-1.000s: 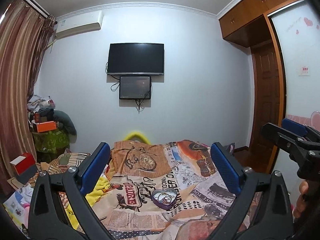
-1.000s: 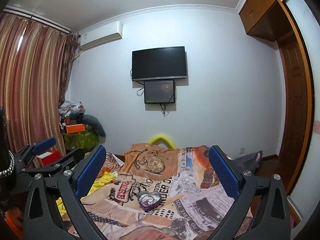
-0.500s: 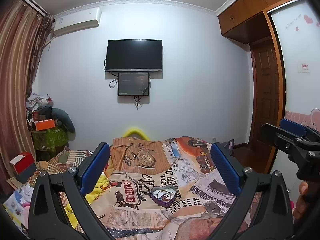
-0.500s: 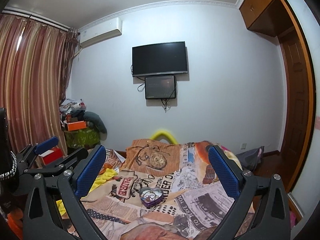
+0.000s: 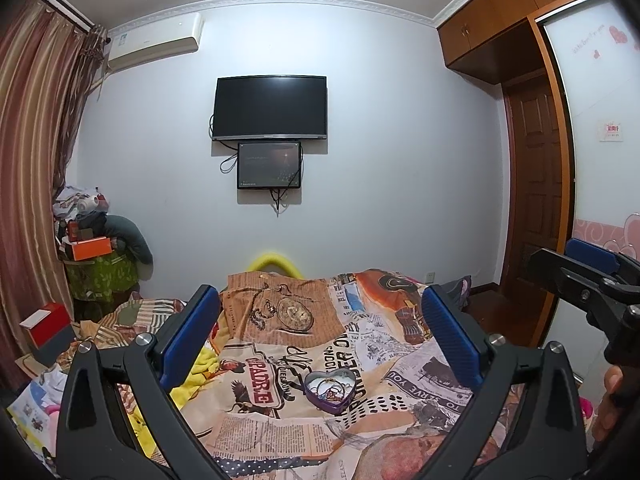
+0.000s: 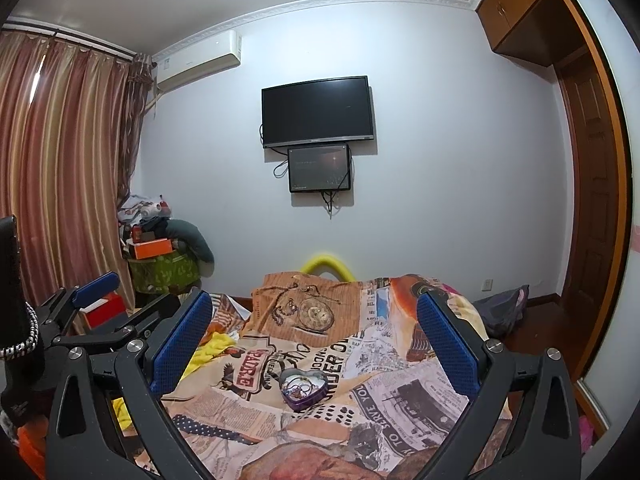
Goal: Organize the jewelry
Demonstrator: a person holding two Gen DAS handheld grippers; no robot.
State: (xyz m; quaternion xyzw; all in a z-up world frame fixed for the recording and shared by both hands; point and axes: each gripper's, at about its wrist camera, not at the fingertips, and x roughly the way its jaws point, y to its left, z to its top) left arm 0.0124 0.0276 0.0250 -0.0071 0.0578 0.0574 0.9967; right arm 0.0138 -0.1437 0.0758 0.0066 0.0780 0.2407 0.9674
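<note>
A heart-shaped tin (image 5: 329, 390) lay open on the bed (image 5: 280, 432), about the middle of the printed cover and well away from its edges, with a small tangle of jewelry (image 5: 329, 388) inside it; single pieces were too small to tell apart. The left gripper (image 5: 320, 336) and the right gripper (image 6: 314, 340) both hung above the bed, short of the tin, each with its fingers wide apart and holding nothing. The jewelry in the tin fitted either a sorting about to start or pieces already gathered, so the step could not be settled. Any reach into the tin would probably need a slow descent and a narrow pinch, because thin chains slip and catch each other.
</note>
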